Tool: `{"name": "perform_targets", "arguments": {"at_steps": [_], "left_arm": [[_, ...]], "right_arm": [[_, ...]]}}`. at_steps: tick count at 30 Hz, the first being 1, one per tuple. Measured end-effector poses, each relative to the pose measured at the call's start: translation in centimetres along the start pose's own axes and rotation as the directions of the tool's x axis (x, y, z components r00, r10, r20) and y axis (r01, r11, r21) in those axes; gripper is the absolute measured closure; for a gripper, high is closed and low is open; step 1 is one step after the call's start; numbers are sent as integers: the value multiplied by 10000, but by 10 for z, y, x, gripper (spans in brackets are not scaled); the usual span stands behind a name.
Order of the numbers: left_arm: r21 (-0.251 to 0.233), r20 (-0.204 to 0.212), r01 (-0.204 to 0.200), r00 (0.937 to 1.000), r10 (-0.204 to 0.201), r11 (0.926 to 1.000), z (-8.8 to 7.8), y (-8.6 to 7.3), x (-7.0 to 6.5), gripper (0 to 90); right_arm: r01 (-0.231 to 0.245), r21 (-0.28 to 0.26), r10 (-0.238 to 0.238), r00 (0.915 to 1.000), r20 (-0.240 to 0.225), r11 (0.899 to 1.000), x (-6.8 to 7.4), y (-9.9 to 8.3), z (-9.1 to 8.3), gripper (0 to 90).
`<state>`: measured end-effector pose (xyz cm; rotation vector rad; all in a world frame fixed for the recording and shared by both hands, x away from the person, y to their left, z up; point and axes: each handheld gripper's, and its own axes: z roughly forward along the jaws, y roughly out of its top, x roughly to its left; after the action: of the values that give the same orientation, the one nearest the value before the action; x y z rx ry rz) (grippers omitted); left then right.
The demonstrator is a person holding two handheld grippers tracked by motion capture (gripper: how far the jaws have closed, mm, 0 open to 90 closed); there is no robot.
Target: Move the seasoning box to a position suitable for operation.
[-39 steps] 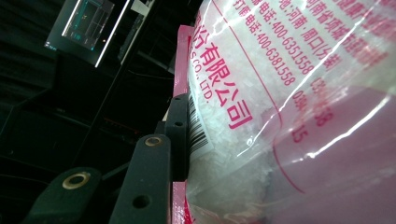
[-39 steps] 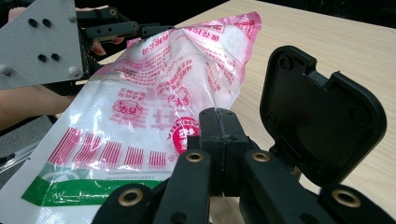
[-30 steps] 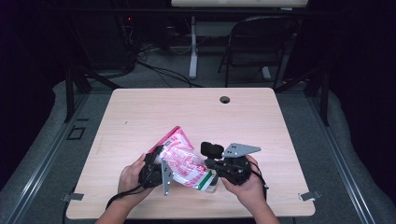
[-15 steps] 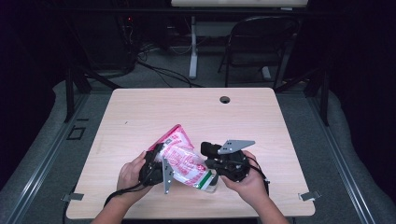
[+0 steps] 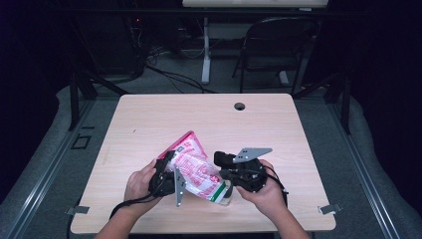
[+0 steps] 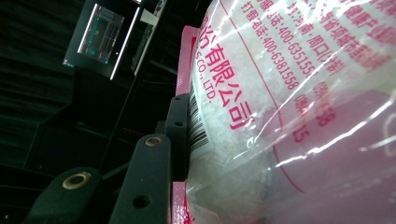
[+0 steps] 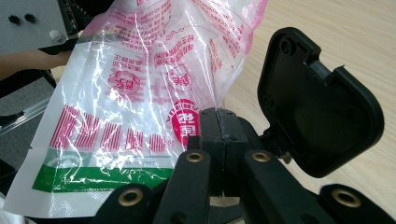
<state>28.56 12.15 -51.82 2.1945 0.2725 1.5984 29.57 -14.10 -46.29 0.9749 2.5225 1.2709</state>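
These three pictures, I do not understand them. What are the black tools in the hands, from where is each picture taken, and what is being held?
A person sits at a wooden table and holds a hand-operated black clamp with two jaws, called a gripper, in each hand. The high view looks down from above: the left gripper and the right gripper both hold one plastic bag, clear with pink and green print and white grains inside. The other two pictures come from small cameras riding on the grippers. In the left gripper view, a jaw presses the bag's edge by the barcode. In the right gripper view, the jaws are closed, pinching the bag. A small round hole is in the table.
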Motion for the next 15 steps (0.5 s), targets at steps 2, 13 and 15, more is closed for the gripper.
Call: {"name": "perform_targets", "arguments": {"at_steps": [2, 13, 15], "left_arm": [[14, -4, -32, 10000, 32, 10000, 0, 0, 0, 695], [-6, -176, -264, 9995, 264, 9997, -1, 1, -1, 696], [-29, -181, -286, 9994, 285, 9996, -1, 2, 0, 695]], "right_arm": [[-21, -1, 21, 10000, 1, 10000, 0, 0, 0, 900], [21, 105, -22, 10000, 74, 9999, 0, -2, 2, 900], [51, 150, -52, 10000, 77, 9999, 0, -3, 1, 900]]}}
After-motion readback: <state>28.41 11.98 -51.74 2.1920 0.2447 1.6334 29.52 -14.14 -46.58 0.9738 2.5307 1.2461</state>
